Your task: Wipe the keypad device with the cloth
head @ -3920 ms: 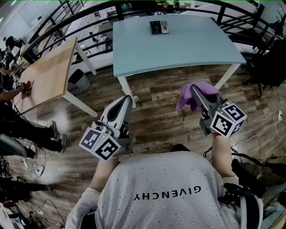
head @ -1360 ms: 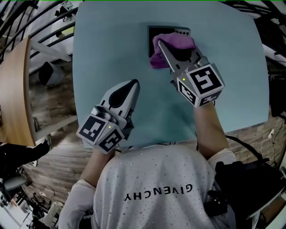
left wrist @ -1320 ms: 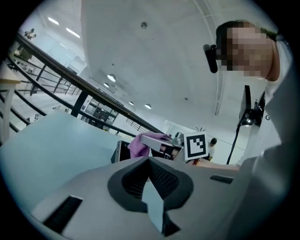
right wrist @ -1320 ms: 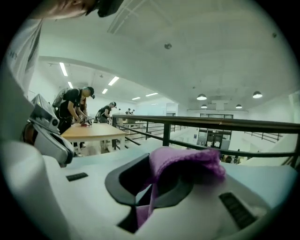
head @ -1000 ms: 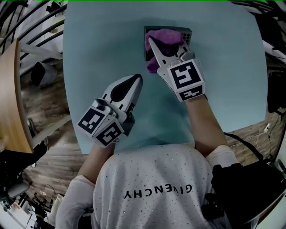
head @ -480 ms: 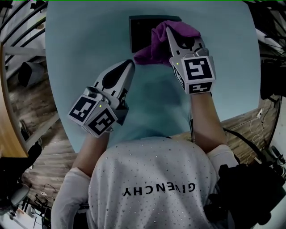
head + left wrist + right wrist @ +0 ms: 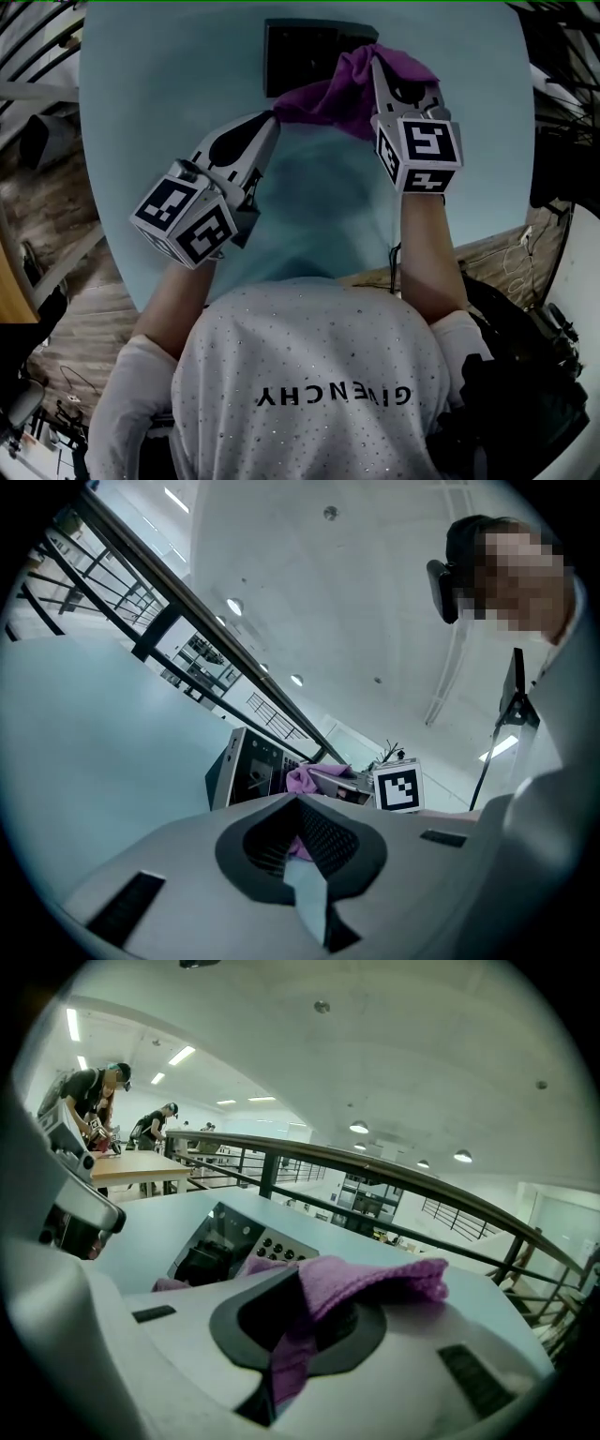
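Head view: the cloth (image 7: 342, 89) stretches left-right, overlapping the keypad device (image 7: 300, 52).

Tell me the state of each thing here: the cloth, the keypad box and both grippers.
Purple knit cloth: held between both grippers, covering the device's right part.
Dark keypad device: lying on the light blue table.
Left gripper: shut on the cloth's end.
Right gripper: shut on the cloth.

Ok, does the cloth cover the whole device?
No, the cloth hides only the right part of the device; its left part lies bare.
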`<act>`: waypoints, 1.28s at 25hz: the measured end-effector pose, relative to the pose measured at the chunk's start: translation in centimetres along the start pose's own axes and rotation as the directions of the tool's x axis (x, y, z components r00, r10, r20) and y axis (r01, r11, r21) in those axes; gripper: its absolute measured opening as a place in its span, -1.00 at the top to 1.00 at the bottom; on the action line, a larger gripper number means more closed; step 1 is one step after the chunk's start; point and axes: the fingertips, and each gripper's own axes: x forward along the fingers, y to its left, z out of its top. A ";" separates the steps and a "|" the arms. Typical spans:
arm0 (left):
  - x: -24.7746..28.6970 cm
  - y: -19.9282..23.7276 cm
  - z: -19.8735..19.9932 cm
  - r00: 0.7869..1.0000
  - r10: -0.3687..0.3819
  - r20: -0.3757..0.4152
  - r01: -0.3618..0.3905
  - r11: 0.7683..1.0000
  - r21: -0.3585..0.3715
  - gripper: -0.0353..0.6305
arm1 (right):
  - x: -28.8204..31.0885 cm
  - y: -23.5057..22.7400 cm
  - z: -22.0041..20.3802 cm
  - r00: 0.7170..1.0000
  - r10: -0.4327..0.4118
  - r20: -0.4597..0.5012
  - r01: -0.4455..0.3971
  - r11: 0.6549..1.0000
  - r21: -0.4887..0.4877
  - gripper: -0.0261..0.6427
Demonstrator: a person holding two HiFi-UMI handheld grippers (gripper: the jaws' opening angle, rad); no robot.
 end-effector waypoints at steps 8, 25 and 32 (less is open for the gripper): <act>0.2 0.5 0.1 1.000 0.027 0.015 -0.027 1.000 -0.011 0.89 | -1.9 2.2 4.8 0.974 0.080 0.213 -0.100 0.991 0.087 0.86; -0.3 1.3 0.0 0.997 0.055 0.046 -0.052 0.997 -0.056 0.89 | 1.1 10.1 4.3 0.951 0.279 0.132 -0.277 0.960 -0.034 0.86; 0.6 0.9 -0.3 0.999 0.040 0.029 -0.038 0.998 -0.049 0.89 | 0.2 4.9 2.3 0.986 0.140 0.093 -0.142 0.990 0.019 0.86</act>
